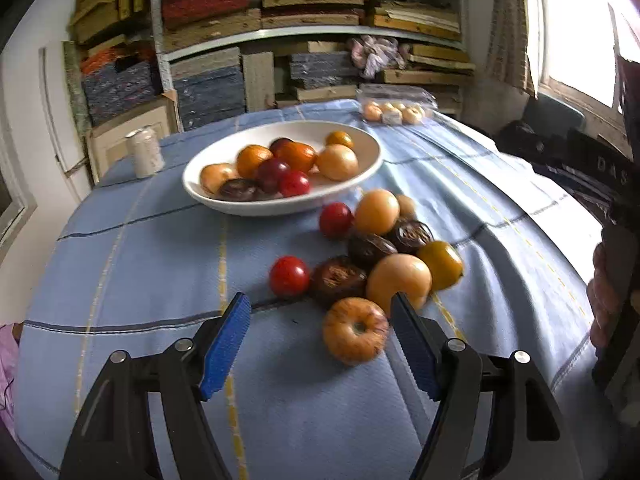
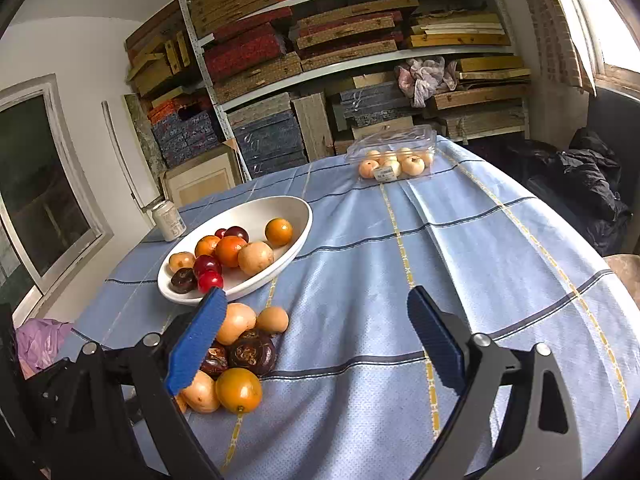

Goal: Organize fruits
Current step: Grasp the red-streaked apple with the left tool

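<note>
Covering nearly the whole of both views, a surface [image 1: 120, 272] draped in a pale blue checked cloth is being shown as the base for everything else. Behind it, shelving [image 2: 360, 60] stacked with wooden boards and coloured slabs is being seen against the wall. Toward the far left of the surface, a white oval bowl [image 1: 362, 168] is being occupied by a mix of orange, tan, red and dark fruits. At the far edge, a clear plastic box [image 2: 394, 152] of small pale fruits is being kept well apart from the bowl. Beside the bowl, a pale can [image 2: 170, 222] is being seen upright.

Loose fruit [image 1: 400, 276] is being left in a cluster on the cloth just in front of the bowl: tan, dark brown, red and yellow-orange pieces touching one another. Nearest the left camera, a streaked apple [image 1: 355, 330] is being framed between the blue pads of the left hand-held gripper [image 1: 320, 312], whose jaws are being held spread with a gap on the left side; whether the right pad is touching the apple cannot be told. The right hand-held gripper [image 2: 316, 300] is being held spread wide over bare cloth, with nothing between its pads and the fruit cluster lying by its left pad.
</note>
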A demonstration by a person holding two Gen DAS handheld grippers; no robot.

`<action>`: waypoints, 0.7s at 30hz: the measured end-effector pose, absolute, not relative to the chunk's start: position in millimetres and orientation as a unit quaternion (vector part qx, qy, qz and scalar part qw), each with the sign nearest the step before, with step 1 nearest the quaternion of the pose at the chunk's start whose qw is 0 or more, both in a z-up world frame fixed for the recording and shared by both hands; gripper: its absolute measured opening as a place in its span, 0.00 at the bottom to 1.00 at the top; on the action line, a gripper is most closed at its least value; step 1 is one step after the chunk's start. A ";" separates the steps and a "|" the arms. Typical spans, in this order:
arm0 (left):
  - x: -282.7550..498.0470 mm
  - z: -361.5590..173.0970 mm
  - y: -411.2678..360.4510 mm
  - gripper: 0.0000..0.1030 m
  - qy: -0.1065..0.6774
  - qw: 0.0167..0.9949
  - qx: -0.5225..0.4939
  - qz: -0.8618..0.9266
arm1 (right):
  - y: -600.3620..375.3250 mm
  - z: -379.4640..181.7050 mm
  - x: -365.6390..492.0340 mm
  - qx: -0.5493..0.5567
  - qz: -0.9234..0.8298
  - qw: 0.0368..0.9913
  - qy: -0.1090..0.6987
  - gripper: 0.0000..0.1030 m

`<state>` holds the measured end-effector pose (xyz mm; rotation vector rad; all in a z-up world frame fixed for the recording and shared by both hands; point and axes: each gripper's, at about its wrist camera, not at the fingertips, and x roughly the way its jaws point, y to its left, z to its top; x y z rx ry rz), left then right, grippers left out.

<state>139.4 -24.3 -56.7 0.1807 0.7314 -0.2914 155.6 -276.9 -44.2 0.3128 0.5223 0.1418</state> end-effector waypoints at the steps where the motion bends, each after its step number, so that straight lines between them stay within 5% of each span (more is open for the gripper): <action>1: 139.4 -59.0 -26.1 0.71 0.360 0.917 0.090 -0.146 | -276.8 -44.2 155.4 0.154 0.070 0.952 0.257 0.87; 10: 143.8 -69.1 -31.4 0.59 0.381 0.905 0.092 -0.163 | -276.3 -44.2 159.3 0.159 0.070 0.948 0.265 0.87; 17: 146.8 -73.3 -39.8 0.59 0.382 0.902 0.107 -0.169 | -275.3 -44.2 158.9 0.159 0.071 0.948 0.265 0.87; 21: 152.0 -76.6 -40.7 0.47 0.392 0.896 0.101 -0.180 | -274.6 -44.9 159.6 0.158 0.070 0.948 0.268 0.87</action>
